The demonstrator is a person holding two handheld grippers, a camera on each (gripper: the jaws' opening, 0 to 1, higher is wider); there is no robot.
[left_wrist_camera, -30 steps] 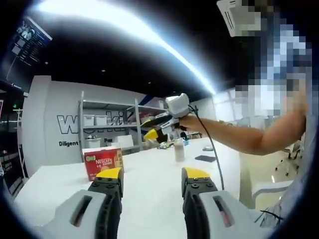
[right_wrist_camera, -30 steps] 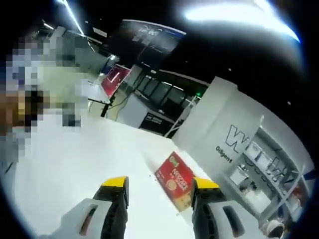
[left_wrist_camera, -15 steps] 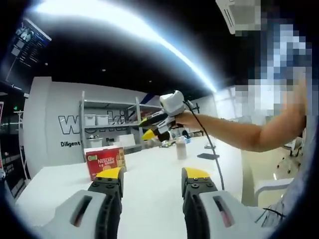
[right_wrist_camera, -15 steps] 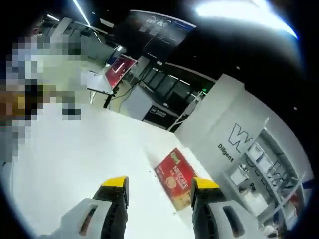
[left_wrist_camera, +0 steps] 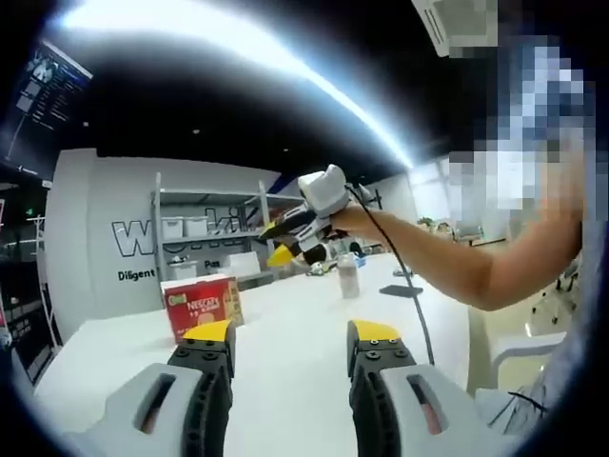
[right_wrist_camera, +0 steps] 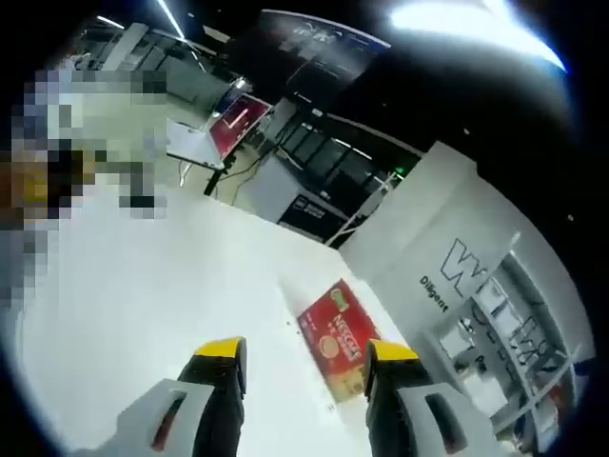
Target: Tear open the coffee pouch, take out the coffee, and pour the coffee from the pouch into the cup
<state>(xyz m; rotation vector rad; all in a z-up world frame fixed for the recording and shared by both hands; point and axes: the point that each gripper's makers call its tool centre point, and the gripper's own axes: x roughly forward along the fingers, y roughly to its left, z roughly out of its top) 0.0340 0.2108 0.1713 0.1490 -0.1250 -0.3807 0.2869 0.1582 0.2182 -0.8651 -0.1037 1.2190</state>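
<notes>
Your left tool (left_wrist_camera: pixel 290 345) hovered with jaws spread and empty above the white tabletop (left_wrist_camera: pixel 285 314). Your right tool (right_wrist_camera: pixel 303 358) was likewise parted, holding nothing. The red coffee box (left_wrist_camera: pixel 200 305) stood beyond, the cup (left_wrist_camera: pixel 348 280) farther right.

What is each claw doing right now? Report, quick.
Left claw: open, holding nothing, above the table.
Right claw: open, holding nothing, aimed toward the red box.
</notes>
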